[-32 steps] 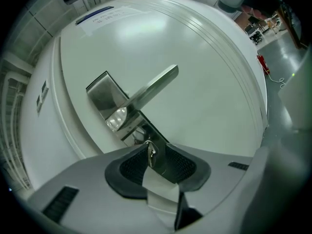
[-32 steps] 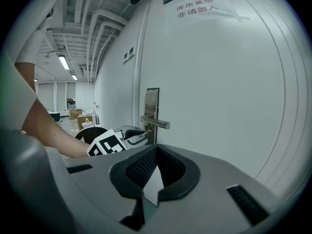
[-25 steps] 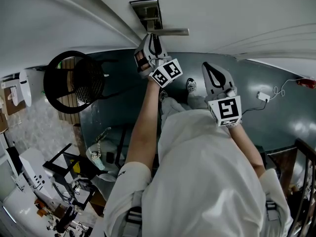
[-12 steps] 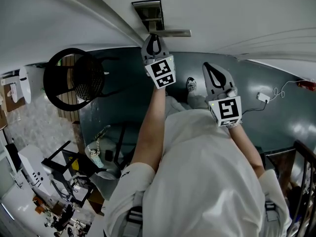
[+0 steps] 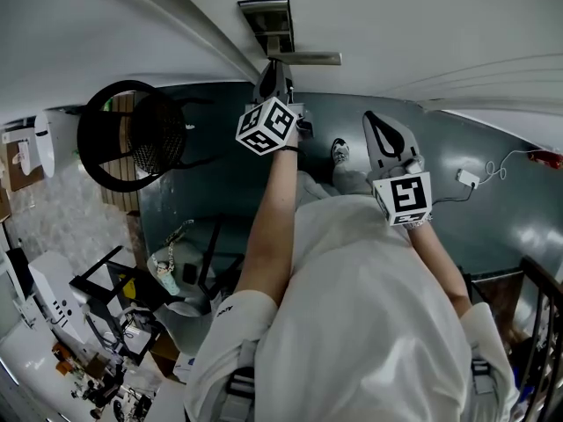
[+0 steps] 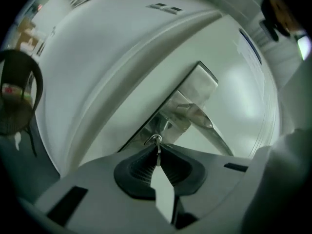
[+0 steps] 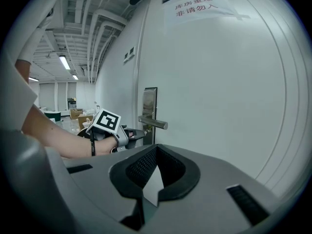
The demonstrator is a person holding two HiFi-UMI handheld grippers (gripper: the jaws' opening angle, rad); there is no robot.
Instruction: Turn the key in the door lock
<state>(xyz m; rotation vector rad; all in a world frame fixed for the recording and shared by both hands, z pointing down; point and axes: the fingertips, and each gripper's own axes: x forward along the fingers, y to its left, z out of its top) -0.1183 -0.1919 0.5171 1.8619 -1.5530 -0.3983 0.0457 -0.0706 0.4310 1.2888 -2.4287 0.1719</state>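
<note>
- Left gripper view: left tongs, jaws just closing, pinch the key, which lies straight ahead at the lock plate.
- Right tongs are clenched empty, farther off.

Door ahead of right gripper was white; its sign had red characters and 1 blue band. Lock plate and handle were silver. Left gripper was grey with black ribbed pads, jaws just closing on the silver key. The 2 cubes showed black squares on white. Floor below both was dark blue-grey.
</note>
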